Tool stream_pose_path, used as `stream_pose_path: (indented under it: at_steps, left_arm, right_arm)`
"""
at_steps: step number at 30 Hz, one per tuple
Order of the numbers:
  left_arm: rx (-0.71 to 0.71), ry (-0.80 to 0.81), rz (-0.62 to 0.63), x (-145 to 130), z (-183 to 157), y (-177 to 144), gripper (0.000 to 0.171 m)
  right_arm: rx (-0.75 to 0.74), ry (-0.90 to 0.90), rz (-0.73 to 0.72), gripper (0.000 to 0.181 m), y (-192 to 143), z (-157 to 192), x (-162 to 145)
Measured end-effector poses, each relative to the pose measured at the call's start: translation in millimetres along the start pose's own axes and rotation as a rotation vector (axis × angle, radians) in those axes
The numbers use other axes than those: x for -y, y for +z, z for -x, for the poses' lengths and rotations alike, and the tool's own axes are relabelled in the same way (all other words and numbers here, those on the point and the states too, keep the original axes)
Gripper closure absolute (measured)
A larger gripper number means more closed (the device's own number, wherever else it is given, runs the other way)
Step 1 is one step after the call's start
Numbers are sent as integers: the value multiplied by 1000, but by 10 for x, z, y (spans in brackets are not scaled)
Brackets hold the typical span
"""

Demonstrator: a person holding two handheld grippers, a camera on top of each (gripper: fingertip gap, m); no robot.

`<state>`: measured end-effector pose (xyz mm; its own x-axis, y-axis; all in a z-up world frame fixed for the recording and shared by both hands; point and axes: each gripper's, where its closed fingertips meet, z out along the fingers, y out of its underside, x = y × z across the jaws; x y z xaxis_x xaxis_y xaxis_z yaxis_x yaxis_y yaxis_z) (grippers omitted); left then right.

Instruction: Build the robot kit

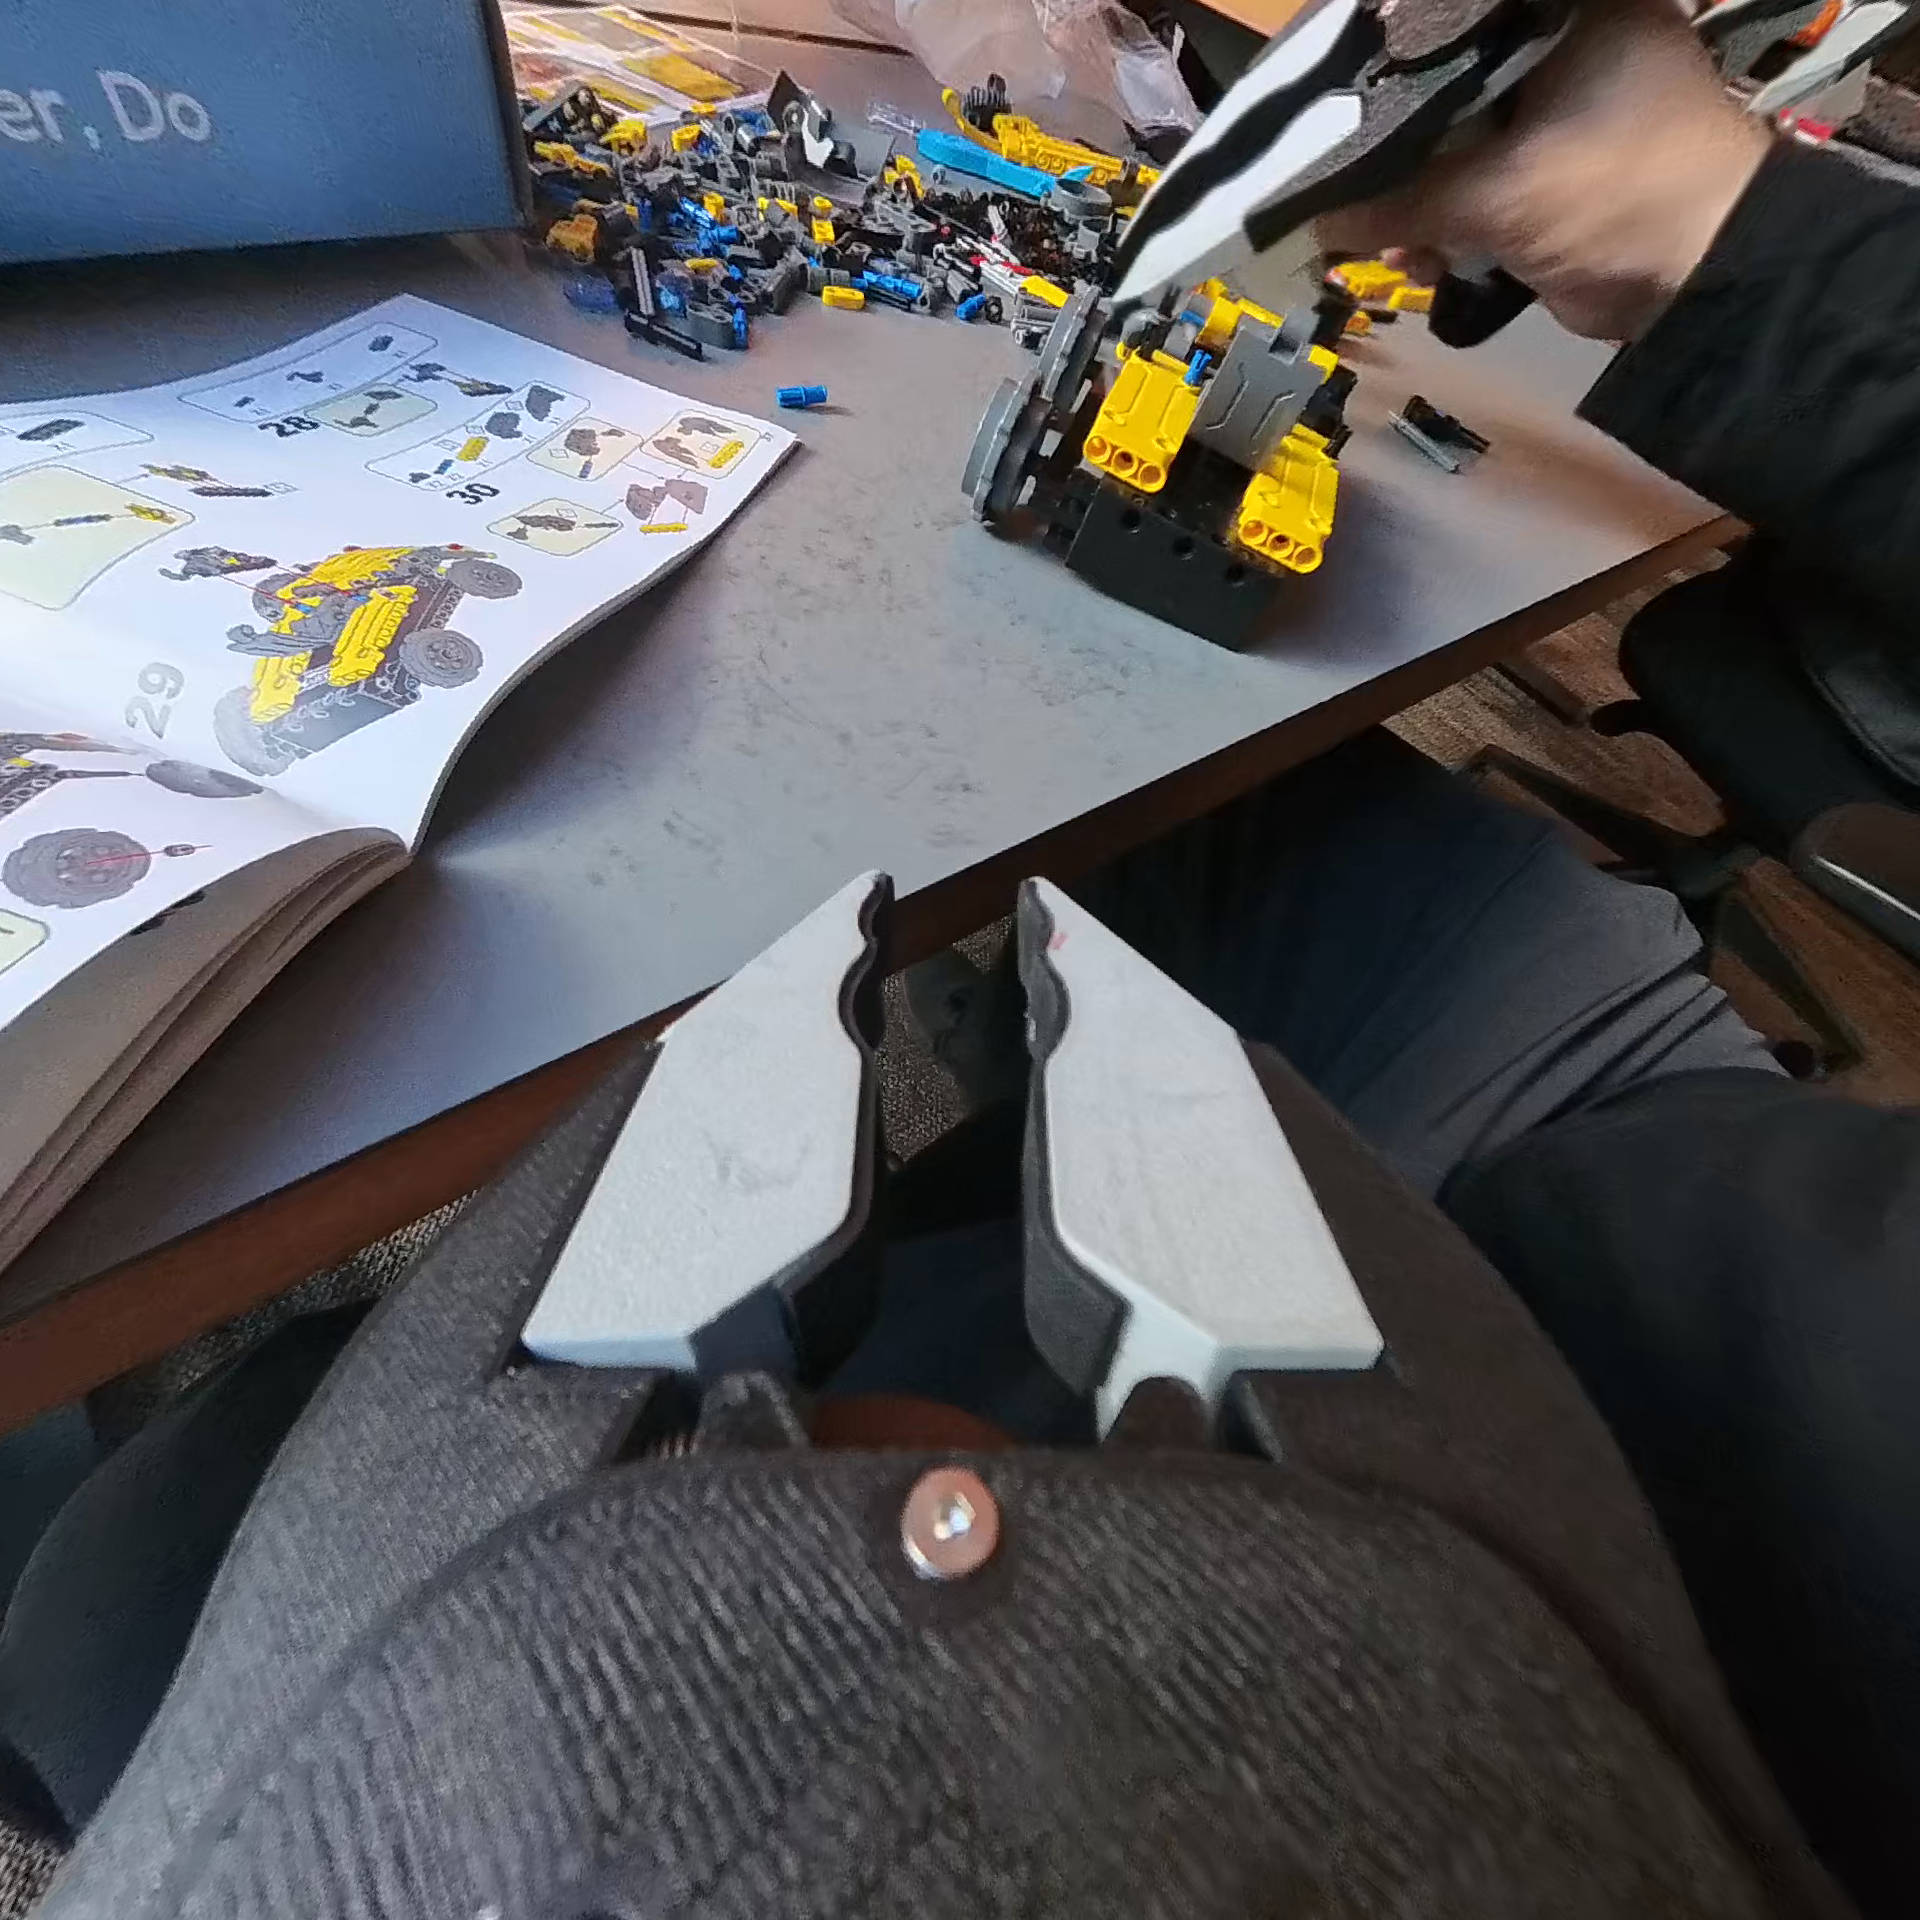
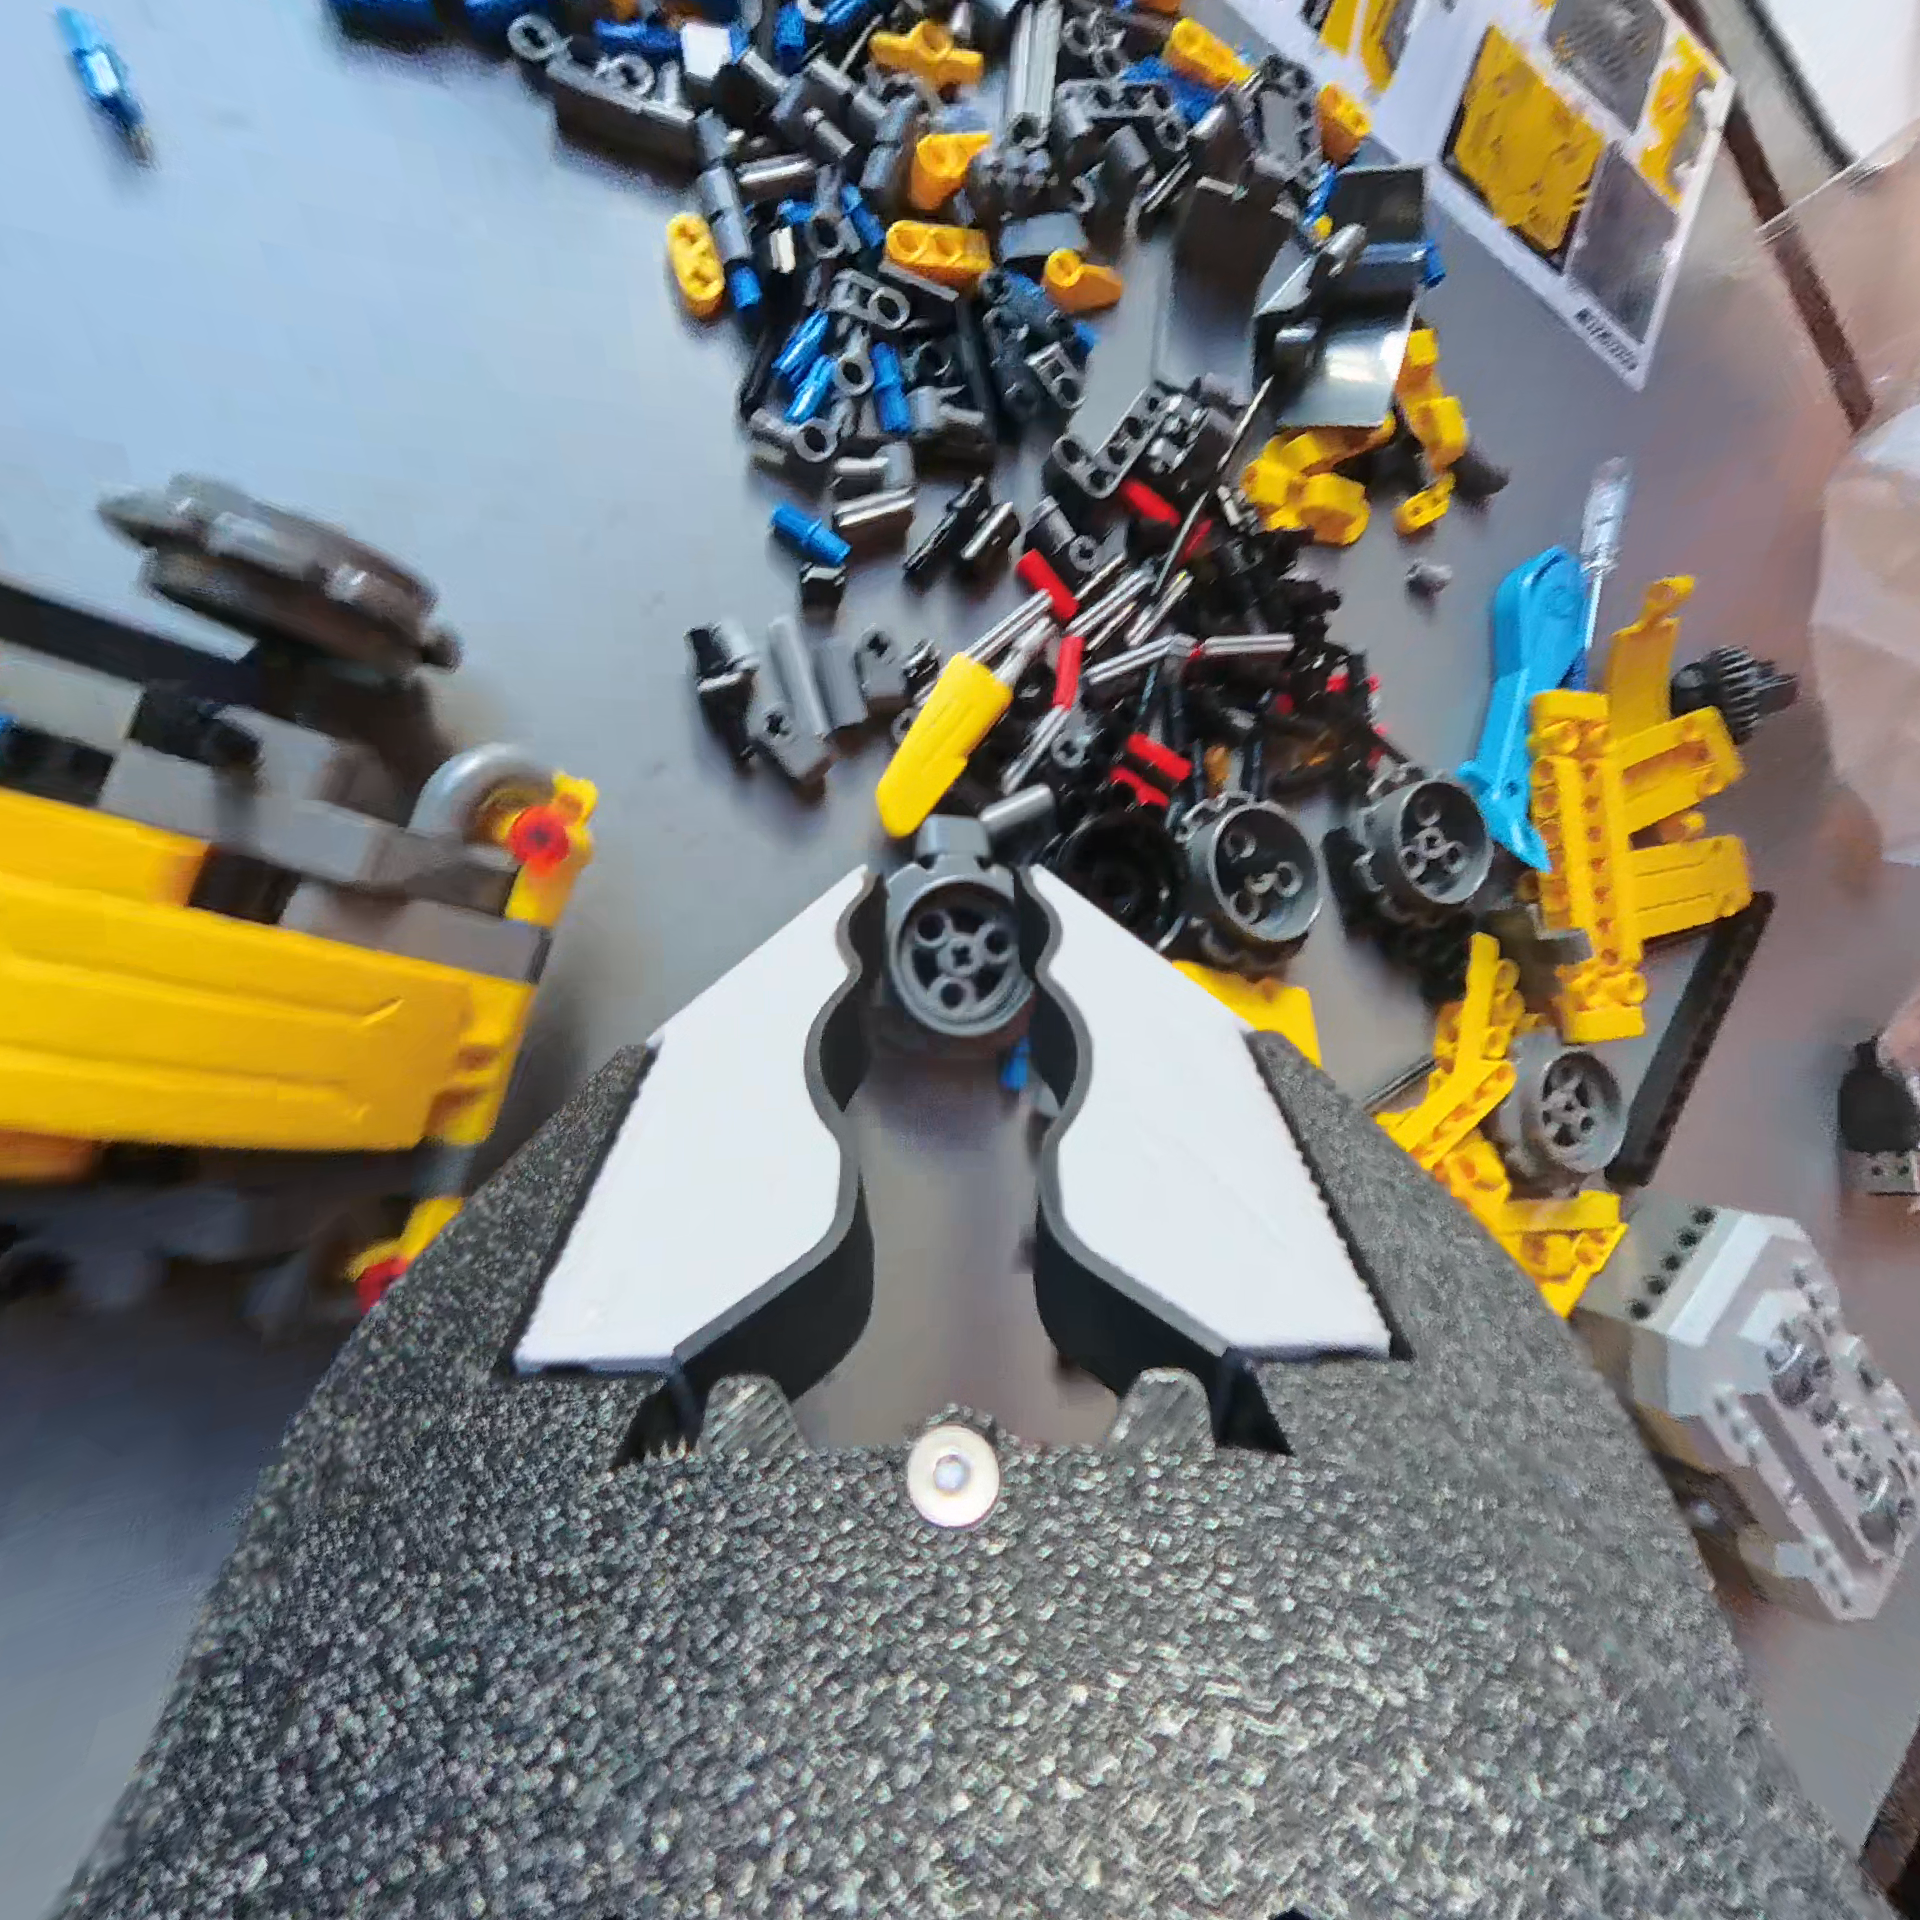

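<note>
Right hand-held gripper (image 2: 954, 940) clamps a grey wheel hub (image 2: 956, 961) between its fingertips.

Open instruction booklet (image 1: 343, 582) beside loose bricks (image 2: 997, 343) on grey table (image 1: 831, 727)

Left gripper (image 1: 951, 914) fingers slightly parted; right gripper (image 2: 954, 914) clamped.

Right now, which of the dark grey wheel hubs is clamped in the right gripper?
The wheel hub between the right gripper fingertips, nearest the camera. The other hubs lie loose in the parts pile on the table.
</note>
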<state>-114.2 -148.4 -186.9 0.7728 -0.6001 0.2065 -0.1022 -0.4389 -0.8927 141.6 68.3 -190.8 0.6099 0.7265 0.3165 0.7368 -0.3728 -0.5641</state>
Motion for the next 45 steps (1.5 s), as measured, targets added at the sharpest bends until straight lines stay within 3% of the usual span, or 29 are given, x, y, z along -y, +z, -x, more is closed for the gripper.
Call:
stream_pose_path:
  at_steps: [4,9,16,20,23,28,31,34,45]
  left_arm:
    - [3,-11,-5,8,31,-14,151]
    - [-11,-44,-13,21,44,-28,150]
    - [-7,-37,-8,2,48,-13,150]
    - [-1,-25,-10,-9,53,1,150]
    - [10,-8,2,-27,65,24,150]
    - [59,96,-1,-14,79,30,152]
    - [131,174,-15,25,151,19,155]
    - [170,185,-30,68,201,-2,155]
    - [173,212,-37,98,110,54,156]
  right_arm:
    - [-31,11,-14,156,-9,-91,108]
    - [-68,88,-124,156,-337,-102,256]
    - [-32,362,-562,141,-953,176,518]
    - [-135,330,-615,143,-1036,185,318]
    - [-279,344,-596,168,-1144,-34,-34]
    - [-510,424,-595,150,-1411,-471,-609]
    - [-482,443,-651,151,-1454,-482,-659]
    - [-472,421,-731,172,-1537,-466,-621]
    - [-385,450,-841,172,-1646,-433,-601]
